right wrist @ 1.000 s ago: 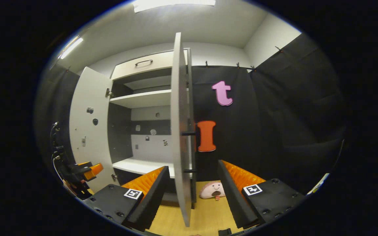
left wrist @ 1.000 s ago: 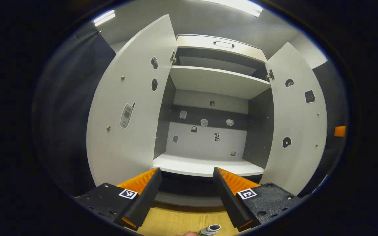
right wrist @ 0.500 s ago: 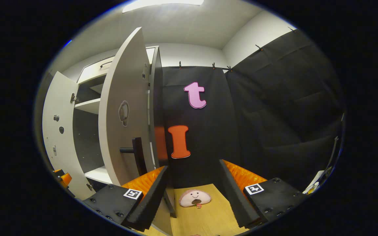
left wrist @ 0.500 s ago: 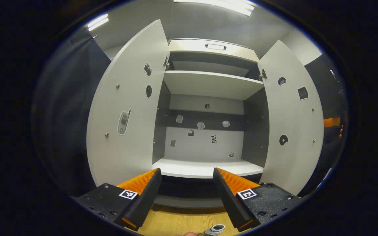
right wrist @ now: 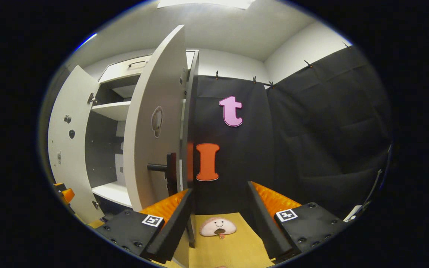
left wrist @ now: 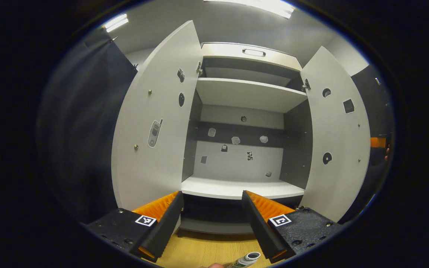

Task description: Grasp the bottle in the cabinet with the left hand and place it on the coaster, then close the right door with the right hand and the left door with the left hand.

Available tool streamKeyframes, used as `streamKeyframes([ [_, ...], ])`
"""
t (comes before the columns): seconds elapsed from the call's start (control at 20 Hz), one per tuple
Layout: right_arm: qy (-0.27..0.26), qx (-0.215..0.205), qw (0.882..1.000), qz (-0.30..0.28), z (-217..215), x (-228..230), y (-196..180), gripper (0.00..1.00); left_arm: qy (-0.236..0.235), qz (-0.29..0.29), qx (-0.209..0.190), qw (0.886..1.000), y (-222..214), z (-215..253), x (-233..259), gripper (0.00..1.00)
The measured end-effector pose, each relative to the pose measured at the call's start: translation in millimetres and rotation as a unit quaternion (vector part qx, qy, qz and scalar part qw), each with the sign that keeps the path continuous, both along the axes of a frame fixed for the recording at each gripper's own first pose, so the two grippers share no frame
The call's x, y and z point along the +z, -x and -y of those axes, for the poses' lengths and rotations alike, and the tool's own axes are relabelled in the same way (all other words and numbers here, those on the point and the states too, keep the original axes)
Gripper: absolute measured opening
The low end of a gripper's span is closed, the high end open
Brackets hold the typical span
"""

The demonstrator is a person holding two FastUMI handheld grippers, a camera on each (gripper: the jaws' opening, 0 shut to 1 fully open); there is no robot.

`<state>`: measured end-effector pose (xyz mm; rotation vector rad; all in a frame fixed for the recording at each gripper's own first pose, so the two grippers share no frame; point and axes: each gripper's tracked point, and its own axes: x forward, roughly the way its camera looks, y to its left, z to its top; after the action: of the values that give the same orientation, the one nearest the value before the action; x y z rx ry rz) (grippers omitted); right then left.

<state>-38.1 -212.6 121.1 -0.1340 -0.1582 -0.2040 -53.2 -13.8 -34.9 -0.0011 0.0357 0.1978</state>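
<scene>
**Bottle out, both doors open**

We see the bottle low on the wooden table, below our empty, spread left gripper. Cabinet doors stand open; our right gripper, spread and empty, sits beside the right door.

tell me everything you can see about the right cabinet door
The right door is a flat pale grey panel, matte like laminated board, hinged to the cabinet at its top corner and standing open. Its outer face carries a dark bar handle and a small sticker; its inner face shows stickers and small screw heads. In the right gripper view it stands just left of the right gripper; whether the near finger touches it is unclear.
</scene>
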Motion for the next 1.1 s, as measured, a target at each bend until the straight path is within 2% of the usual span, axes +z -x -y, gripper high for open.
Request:
streamKeyframes([
  [0.2, -0.012, 0.016, 1.000, -0.002, -17.0, -3.2, -1.4, 0.94, 0.002, -0.003, -0.006, 1.000, -0.6, -0.4, -1.4, 0.95],
  [0.6, -0.001, 0.086, 0.996, -0.011, -79.1, -9.8, -11.1, 0.93, -0.002, -0.002, -0.002, 1.000, 4.3, -7.2, 2.1, 0.95],
  [1.05, -0.005, 0.164, 0.986, -0.003, -141.1, -16.2, -37.7, 0.95, -0.017, -0.002, 0.008, 1.000, 11.5, -10.4, 7.7, 0.95],
  [1.1, -0.011, 0.172, 0.985, -0.004, -145.4, -16.0, -38.6, 0.88, -0.020, -0.001, 0.009, 1.000, 12.3, -10.3, 8.9, 0.92],
])
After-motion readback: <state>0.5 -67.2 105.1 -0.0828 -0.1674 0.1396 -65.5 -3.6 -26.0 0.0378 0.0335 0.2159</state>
